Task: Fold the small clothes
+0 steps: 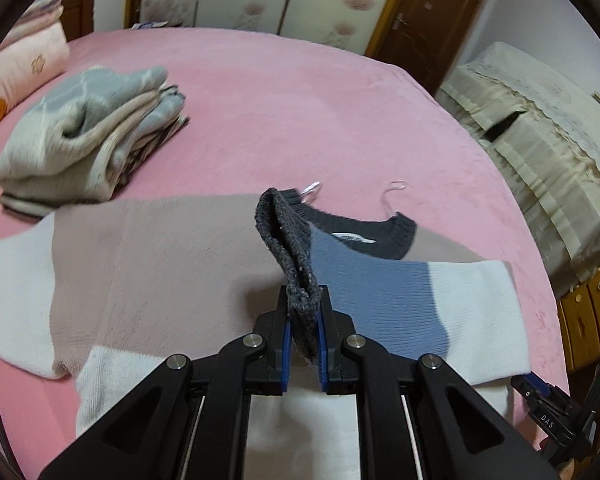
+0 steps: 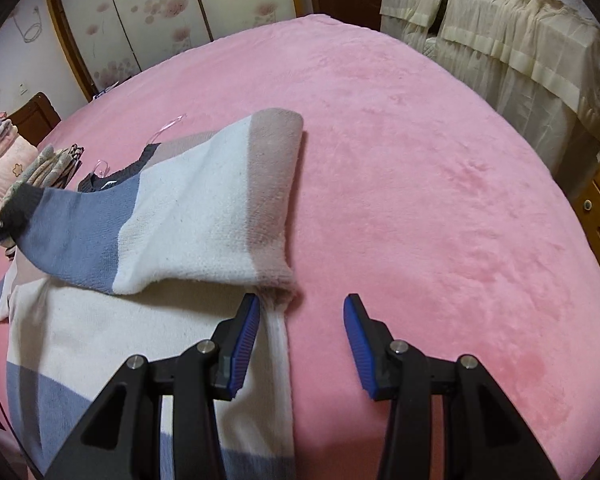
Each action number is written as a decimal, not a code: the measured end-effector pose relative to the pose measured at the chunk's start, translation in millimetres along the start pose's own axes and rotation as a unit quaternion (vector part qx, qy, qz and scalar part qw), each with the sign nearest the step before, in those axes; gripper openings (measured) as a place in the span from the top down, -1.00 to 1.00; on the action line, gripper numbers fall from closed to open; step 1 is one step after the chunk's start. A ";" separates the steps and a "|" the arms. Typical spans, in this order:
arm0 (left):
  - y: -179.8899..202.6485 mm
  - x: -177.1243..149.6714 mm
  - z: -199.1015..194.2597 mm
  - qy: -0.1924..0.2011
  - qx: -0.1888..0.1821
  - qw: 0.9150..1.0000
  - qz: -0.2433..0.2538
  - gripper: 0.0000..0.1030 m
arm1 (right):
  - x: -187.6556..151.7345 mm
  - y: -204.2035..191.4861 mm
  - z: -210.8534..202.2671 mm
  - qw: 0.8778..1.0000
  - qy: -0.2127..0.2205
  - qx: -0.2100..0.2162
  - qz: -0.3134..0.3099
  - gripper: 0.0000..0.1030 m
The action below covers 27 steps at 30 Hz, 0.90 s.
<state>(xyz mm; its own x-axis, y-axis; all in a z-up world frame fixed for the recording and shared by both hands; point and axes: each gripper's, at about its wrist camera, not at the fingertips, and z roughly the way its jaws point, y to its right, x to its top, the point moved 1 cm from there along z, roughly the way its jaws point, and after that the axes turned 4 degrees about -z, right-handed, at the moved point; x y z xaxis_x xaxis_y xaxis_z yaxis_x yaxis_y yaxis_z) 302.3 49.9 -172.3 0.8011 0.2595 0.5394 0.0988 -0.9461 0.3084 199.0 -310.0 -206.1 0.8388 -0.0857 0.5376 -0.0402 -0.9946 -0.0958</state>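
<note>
A colour-block sweater in beige, white and blue lies spread on the pink bed. Its right sleeve is drawn across the body, and my left gripper is shut on that sleeve's dark grey cuff. The dark collar shows beyond. In the right wrist view the same sleeve lies folded over the white body. My right gripper stands open over the sweater's right edge, nothing between its fingers.
A pile of folded clothes sits at the bed's far left beside a pink pillow. Clear plastic hangers poke out past the collar. A cloth-covered cabinet and wooden drawers stand to the right.
</note>
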 end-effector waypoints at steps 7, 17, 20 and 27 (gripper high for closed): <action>-18.9 11.6 4.5 0.016 -0.002 1.000 -0.021 0.84 | 13.1 -12.7 11.3 1.000 0.006 -0.010 -0.022 0.18; -45.2 -6.8 21.2 -0.006 0.014 0.998 -0.058 0.83 | 6.6 -23.6 15.5 0.999 0.018 -0.040 -0.029 0.58; -55.8 -14.0 28.7 -0.019 0.019 0.997 -0.069 0.81 | 6.4 -20.9 17.9 0.999 0.011 -0.034 -0.023 0.59; -63.3 -23.7 49.7 -0.038 0.028 0.997 -0.057 0.75 | 5.8 -23.9 21.6 0.999 0.004 -0.040 -0.029 0.59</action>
<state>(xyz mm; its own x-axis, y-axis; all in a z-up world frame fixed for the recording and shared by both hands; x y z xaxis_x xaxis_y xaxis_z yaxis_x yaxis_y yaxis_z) 306.4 94.0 -243.5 0.8244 0.3530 0.4424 0.2231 -0.9210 0.3193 216.6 -285.5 -218.8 0.8371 -0.0284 0.5462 -0.0360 -0.9993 0.0032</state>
